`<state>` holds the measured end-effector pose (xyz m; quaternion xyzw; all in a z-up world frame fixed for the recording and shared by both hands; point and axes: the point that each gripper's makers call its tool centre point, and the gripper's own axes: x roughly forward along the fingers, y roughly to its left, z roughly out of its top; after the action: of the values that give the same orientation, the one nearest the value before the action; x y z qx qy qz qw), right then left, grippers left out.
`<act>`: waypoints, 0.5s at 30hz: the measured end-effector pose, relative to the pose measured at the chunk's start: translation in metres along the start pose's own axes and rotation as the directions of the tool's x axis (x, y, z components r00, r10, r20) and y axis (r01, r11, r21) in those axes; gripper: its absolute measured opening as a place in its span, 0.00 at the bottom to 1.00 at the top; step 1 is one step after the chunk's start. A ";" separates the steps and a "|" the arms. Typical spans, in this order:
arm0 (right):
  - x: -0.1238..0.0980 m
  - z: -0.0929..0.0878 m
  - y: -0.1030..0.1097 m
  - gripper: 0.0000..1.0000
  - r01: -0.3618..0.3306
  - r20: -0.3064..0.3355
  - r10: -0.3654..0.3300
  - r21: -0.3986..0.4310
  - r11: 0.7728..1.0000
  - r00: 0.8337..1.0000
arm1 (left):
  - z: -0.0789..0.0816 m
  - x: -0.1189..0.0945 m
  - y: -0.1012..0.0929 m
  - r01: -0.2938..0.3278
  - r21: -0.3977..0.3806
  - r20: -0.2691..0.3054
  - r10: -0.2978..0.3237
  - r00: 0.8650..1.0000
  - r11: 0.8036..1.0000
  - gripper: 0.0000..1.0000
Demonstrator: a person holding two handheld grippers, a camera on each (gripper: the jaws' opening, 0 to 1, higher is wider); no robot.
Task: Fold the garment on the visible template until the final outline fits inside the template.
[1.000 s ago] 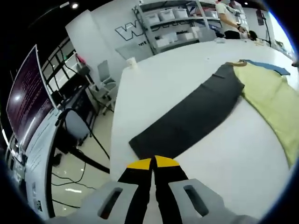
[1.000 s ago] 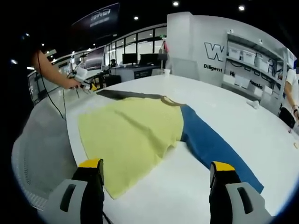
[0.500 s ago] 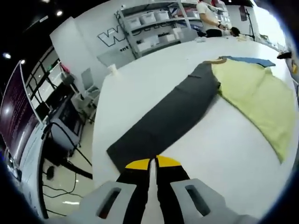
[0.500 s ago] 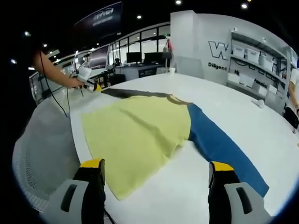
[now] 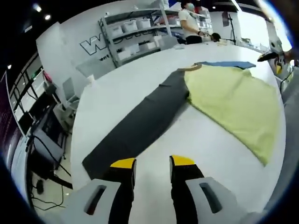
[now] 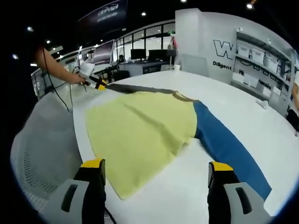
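Here the long-sleeved garment, with its pale yellow cloth body (image 6: 140, 135), one dark grey sleeve (image 5: 140, 126) and one blue sleeve (image 6: 229, 149), lies spread flat on the round white worktop (image 5: 210, 154). No fold looks begun, so this reads as the approach to a first grasp.

The left gripper (image 5: 152, 163) hovers just over the cuff end of the grey sleeve, its fingers slightly spread and holding nothing. The right gripper (image 6: 156, 165) hangs over the yellow hem with its fingers spread wide, also empty.

Next, the left likely needs to drop onto the cuff, pinch it and carry the sleeve across the body.

Half a second ago the left fingers were pressed together; now a gap has opened between them.
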<state>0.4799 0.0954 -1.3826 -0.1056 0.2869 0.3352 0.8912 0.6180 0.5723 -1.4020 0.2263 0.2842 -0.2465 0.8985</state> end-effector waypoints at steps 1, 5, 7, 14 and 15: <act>0.001 0.000 0.000 0.89 -0.001 0.001 0.001 0.000 1.000 1.000 | 0.001 0.000 -0.002 0.004 0.003 0.000 -0.004 1.000 1.000 0.35; 0.004 -0.001 -0.001 0.89 0.002 -0.010 -0.002 -0.008 1.000 1.000 | 0.004 0.000 -0.011 0.036 -0.009 0.017 -0.036 0.999 0.999 0.42; 0.005 -0.001 -0.002 0.89 0.009 -0.007 -0.009 -0.018 1.000 1.000 | 0.007 -0.001 -0.019 0.055 -0.017 0.033 -0.055 0.998 0.998 0.49; 0.011 -0.006 0.006 0.85 -0.010 -0.032 0.009 -0.031 0.999 0.999 | 0.010 -0.004 -0.045 0.141 -0.047 0.064 -0.138 0.988 0.989 0.68; 0.012 -0.007 0.008 0.82 -0.018 -0.034 0.017 -0.037 0.999 0.999 | 0.010 -0.005 -0.052 0.170 -0.061 0.067 -0.166 0.984 0.984 0.70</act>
<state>0.4786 0.1057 -1.3948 -0.1252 0.2965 0.3464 0.8812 0.5888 0.5277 -1.4054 0.1637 0.2825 -0.3186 0.8899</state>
